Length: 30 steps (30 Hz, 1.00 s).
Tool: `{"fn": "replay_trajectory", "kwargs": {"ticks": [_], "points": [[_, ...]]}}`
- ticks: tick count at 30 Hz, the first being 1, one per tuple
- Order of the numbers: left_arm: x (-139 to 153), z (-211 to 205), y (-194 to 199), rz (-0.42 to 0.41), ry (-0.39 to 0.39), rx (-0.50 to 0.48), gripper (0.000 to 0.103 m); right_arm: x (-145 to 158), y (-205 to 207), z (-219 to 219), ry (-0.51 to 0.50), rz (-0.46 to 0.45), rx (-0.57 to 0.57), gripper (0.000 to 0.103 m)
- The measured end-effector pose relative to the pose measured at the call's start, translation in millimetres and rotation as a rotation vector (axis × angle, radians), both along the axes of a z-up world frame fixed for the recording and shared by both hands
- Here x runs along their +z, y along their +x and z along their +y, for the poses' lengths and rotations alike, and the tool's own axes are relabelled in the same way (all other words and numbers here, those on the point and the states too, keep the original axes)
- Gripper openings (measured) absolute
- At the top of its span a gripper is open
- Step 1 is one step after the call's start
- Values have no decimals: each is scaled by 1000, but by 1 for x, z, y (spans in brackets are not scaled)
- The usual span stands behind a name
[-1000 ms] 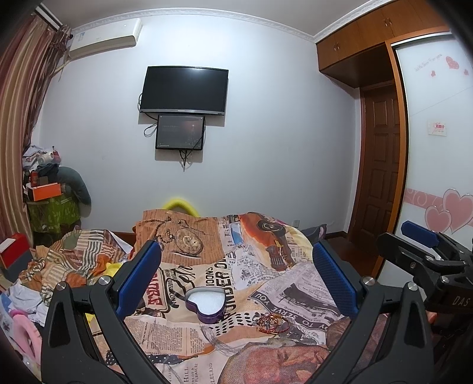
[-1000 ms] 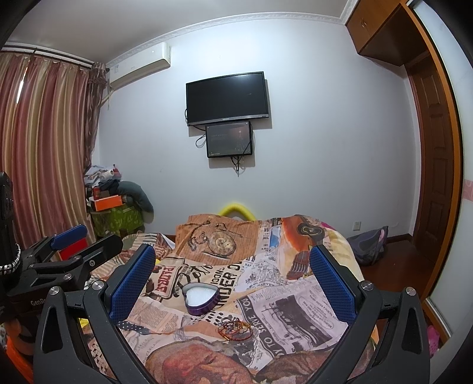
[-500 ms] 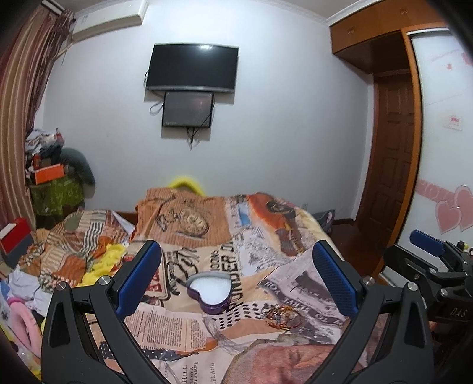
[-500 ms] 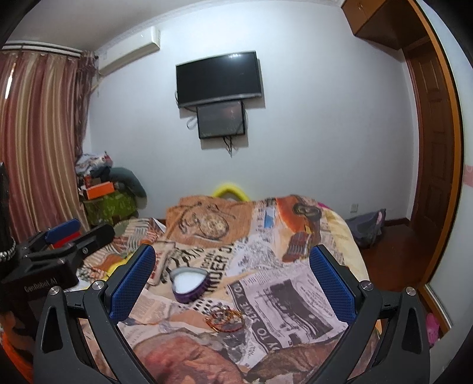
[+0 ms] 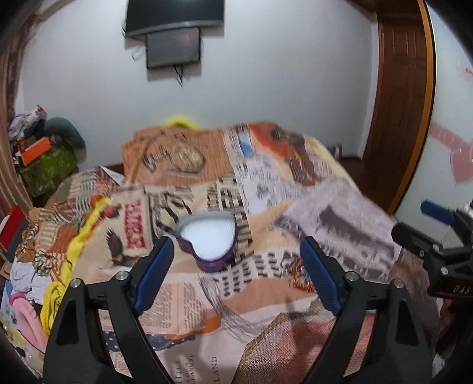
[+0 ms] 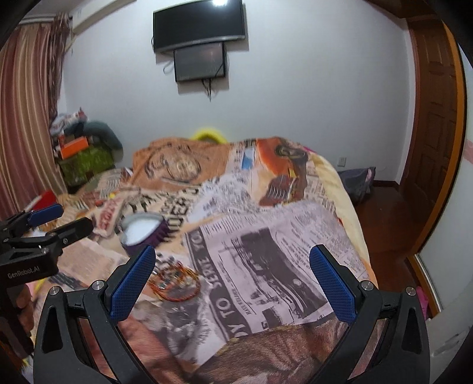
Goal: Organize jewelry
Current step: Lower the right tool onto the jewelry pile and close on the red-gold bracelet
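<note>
Where a newsprint bedspread (image 6: 266,236) lies, white wall (image 6: 295,103), wooden door (image 6: 434,118).

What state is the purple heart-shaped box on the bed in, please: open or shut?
Open: the purple heart-shaped box has no lid on, its pale lining shows, and nothing is visible inside.

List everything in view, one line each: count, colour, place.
heart-shaped box: one, purple with white inside, open, on the bedspread.
bangles: a small heap, orange-gold, on the bedspread near the box.
bedspread: one, newspaper print in tan and orange, covers the bed.
screens: two, black, on the far wall.
door: one, brown wood, right side.
curtain: striped red-brown, left side.
left gripper: black with blue pads, jaws have just been closing, nothing between them.
right gripper: black with blue pads, open, empty.
</note>
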<state>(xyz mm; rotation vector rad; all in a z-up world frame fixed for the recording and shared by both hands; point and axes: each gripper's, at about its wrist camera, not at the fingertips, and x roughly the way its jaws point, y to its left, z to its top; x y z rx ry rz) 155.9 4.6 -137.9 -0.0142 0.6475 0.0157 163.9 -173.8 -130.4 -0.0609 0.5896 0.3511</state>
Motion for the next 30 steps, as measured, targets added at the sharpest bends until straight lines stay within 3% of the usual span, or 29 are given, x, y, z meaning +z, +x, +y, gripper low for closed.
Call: {"fn": "replay_trajectory", "kwargs": {"ticks": [4,6,9,11,14,19,24,26,30], "points": [[-21,-3,16,79,-26,-42,82,-13,13,5,-57,38,37,98],[-28,-3,23,110,-41,-60,82,-20,22,7,-65,68,62,87],[-39,-6,34,158,-51,-91,78,-30,34,7,-60,131,104,81],[-45,-6,42,188,-55,-113,71,-36,41,6,-42,174,137,78],[-53,-4,51,236,-83,-145,56,-42,50,7,-19,237,195,64],[-64,-4,64,318,-169,-213,39,-51,59,17,-6,309,266,50],[-62,-9,63,304,-145,-239,31,-59,64,23,-18,354,311,33],[-62,-13,63,304,-132,-258,23,-61,65,26,-30,357,325,32],[-64,-19,67,300,-101,-288,20,-60,67,31,-52,352,348,27]]}}
